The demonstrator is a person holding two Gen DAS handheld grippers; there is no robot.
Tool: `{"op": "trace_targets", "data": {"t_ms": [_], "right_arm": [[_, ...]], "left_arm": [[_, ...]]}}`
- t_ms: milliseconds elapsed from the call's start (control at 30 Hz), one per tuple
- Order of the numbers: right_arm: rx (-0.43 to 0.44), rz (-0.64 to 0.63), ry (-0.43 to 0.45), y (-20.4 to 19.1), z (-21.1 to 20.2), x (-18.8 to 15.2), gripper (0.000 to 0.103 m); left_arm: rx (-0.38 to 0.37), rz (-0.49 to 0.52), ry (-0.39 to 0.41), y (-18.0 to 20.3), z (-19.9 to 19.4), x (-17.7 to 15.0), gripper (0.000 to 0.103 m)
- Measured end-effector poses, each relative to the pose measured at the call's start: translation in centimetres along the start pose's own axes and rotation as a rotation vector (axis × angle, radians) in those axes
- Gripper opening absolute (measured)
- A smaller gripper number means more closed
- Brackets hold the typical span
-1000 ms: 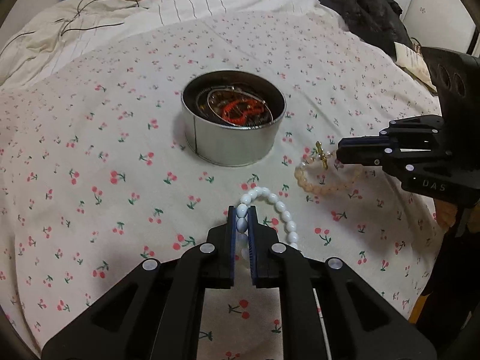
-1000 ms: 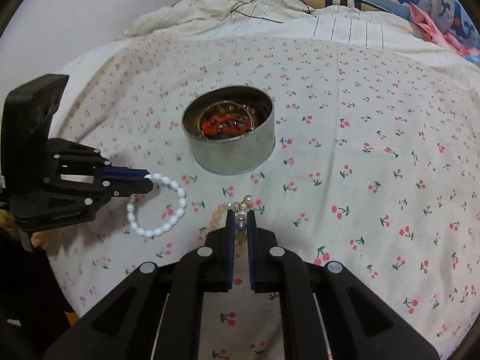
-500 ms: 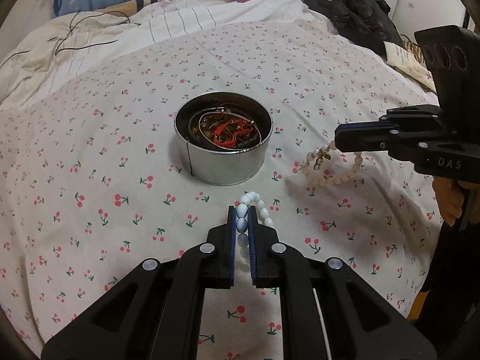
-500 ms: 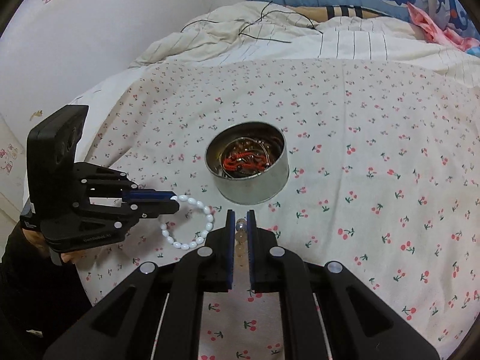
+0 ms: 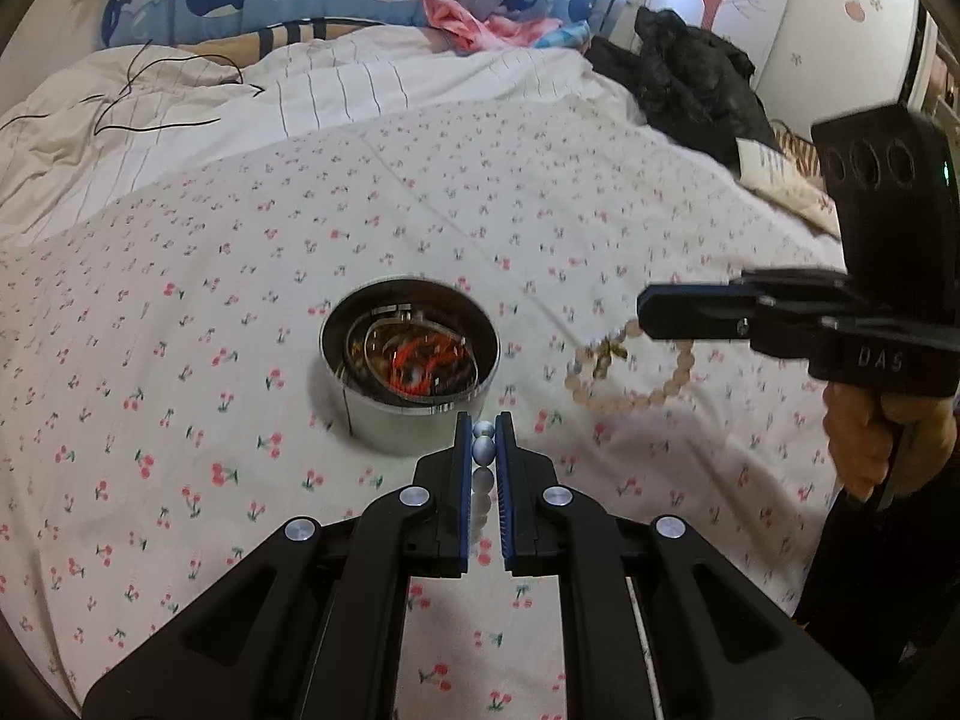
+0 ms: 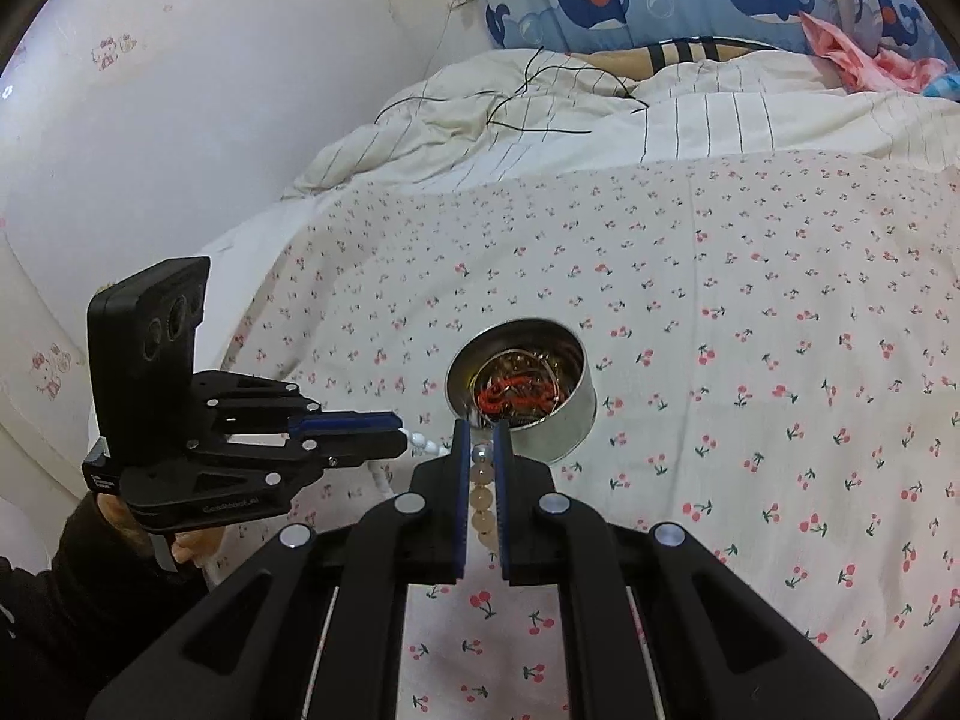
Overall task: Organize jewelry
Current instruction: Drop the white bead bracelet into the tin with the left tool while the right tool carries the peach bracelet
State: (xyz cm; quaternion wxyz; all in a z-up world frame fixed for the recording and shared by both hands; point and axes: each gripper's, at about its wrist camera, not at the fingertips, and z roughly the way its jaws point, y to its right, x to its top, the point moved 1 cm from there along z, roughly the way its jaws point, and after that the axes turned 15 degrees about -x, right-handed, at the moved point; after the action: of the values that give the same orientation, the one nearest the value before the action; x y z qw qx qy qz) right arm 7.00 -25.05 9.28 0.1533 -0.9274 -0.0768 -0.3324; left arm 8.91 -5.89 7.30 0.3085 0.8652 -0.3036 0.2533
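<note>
We hold 2 grippers above the bed (image 5: 180, 360), each tilted downward toward its cherry-print sheet. The left gripper (image 5: 483, 438) has its fingers (image 5: 461, 480) clenched on a white bead bracelet (image 5: 483, 450); in the left wrist view the beads sit pinched between the blue pads and the rest of the strand hangs below, lifted clear of the sheet. In the right wrist view that same gripper reaches in from the left, held level by our left hand (image 6: 180, 546) in a dark sleeve, with the white beads trailing from its tip. The right gripper (image 6: 482, 450) is likewise closed on a peach bead bracelet (image 6: 482, 498), whose loop dangles in the air in the left wrist view (image 5: 624, 384), a small gold charm on it. Our right hand (image 5: 870, 438) grips the handle below the black body. The round metal tin (image 5: 414, 420) stands on the sheet between and just beyond both sets of fingertips, holding a red cord piece and metal bangles.
</note>
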Motion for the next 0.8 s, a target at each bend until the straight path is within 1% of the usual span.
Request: {"op": "trace_targets", "data": {"t_ms": [367, 633, 800], "right_arm": [[-0.001, 0.047, 0.038, 1.0, -0.2, 1.1, 0.008], [0.024, 0.089, 0.052, 1.8, -0.1, 1.6, 0.008], [0.029, 0.101, 0.058, 2.0, 0.1, 1.9, 0.008]], "left_arm": [[-0.037, -0.043, 0.098, -0.5, 0.9, 3.2, 0.007], [-0.033, -0.086, 0.141, -1.5, 2.0, 4.5, 0.007], [-0.021, -0.132, 0.174, -3.0, 2.6, 4.9, 0.007]]}}
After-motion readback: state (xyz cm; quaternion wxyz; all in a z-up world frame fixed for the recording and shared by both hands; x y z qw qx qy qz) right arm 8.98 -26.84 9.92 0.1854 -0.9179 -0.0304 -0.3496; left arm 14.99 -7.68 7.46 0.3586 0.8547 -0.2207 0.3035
